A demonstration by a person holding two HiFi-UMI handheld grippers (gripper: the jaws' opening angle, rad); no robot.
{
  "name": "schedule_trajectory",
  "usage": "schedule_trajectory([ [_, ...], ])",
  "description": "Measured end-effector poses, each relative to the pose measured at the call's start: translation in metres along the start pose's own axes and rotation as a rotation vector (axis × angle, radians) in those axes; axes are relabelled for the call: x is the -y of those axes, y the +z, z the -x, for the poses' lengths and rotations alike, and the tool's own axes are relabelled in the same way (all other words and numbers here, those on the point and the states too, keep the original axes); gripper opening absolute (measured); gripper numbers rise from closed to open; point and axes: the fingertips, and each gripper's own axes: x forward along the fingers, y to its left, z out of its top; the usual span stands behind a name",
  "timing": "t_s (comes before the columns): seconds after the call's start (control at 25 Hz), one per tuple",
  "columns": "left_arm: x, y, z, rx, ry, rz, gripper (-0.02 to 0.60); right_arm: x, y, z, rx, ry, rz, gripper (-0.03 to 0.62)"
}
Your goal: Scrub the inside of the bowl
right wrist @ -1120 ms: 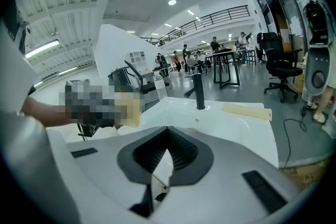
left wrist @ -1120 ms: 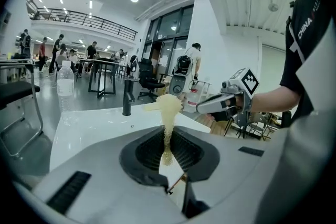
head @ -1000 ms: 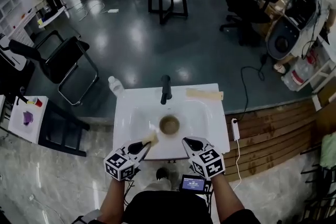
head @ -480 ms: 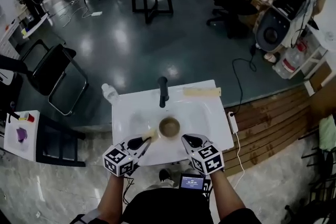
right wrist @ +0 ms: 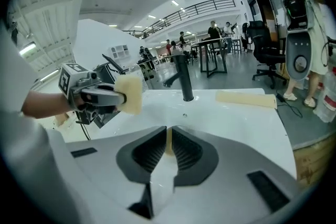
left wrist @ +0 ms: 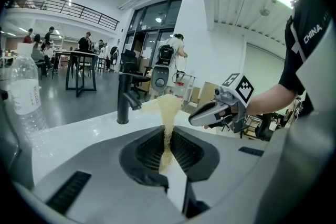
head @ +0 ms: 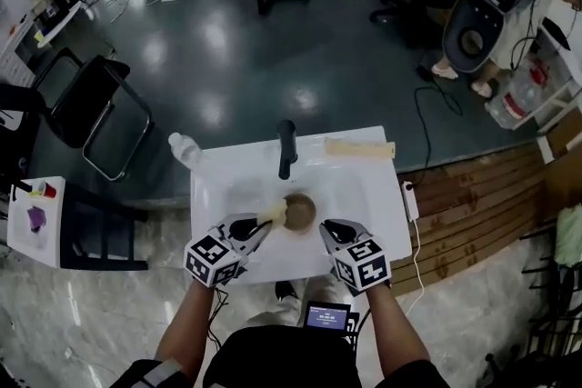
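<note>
Standing over a white sink surface (head: pixel 386 227), a person holds one gripper in each hand; all places are given from the black faucet (head: pixel 286 148), as seen from the head view.

Bowl (head: pixel 298 212): brown, upright in the basin, directly in front of the faucet on the person's side.

Left gripper (head: pixel 262 221): in front of the faucet and to its left. Its fingers are clenched on a yellow sponge (head: pixel 274 213), which runs up between them in the left gripper view. The sponge's free end reaches the bowl's left rim; contact cannot be judged.

Right gripper (head: pixel 329 230): in front of the faucet and to its right, near the bowl's right side but apart from it. Its fingers are pressed together. A thin tan sliver shows in the slit between them, and what it is cannot be made out.

Clear water bottle (head: pixel 182 150): left of the faucet, at the surface's edge.

Tan strip (head: pixel 359 148): flat on the surface, right of the faucet.
</note>
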Motion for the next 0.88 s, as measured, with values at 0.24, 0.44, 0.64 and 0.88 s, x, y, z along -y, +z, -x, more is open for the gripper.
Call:
schedule_trajectory([
  [0.24,-0.013,-0.019,-0.033,-0.119,0.003,-0.039,0.028,0.016,0.000,-0.033,-0.053,0.063,0.010,0.041],
  [0.44,-0.020,-0.040,-0.065,-0.257,0.009,-0.122,0.028,0.035,-0.007,-0.062,-0.122,0.104,0.014,0.063],
  [0.64,-0.021,-0.058,-0.092,-0.365,-0.011,-0.216,0.028,0.052,-0.014,-0.087,-0.170,0.138,0.010,0.071],
  [0.88,-0.029,-0.082,-0.113,-0.472,-0.022,-0.277,0.028,0.066,-0.026,-0.112,-0.233,0.169,0.007,0.098],
])
